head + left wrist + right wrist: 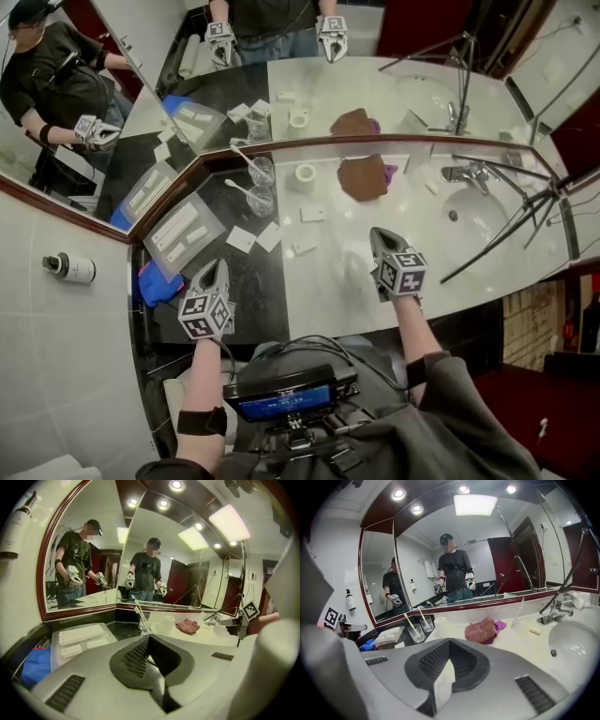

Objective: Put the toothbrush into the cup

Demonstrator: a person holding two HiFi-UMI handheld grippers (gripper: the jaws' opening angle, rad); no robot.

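My left gripper [214, 270] and right gripper [381, 236] are both clamped shut on nothing, on the near side of the cloth [363, 176]. The toothbrush [242, 190] leans in the cup [260, 200], left of the cloth (a second cup [262, 172] there holds one too). The risk, I judge, is a careless sweep clipping a leaning handle and tipping the glass.

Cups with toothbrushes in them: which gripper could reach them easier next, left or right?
Probably the left. The left gripper sits nearer the two glass cups and its view has them straight ahead. The right gripper is farther off, over the pale counter. Both are shut and empty.
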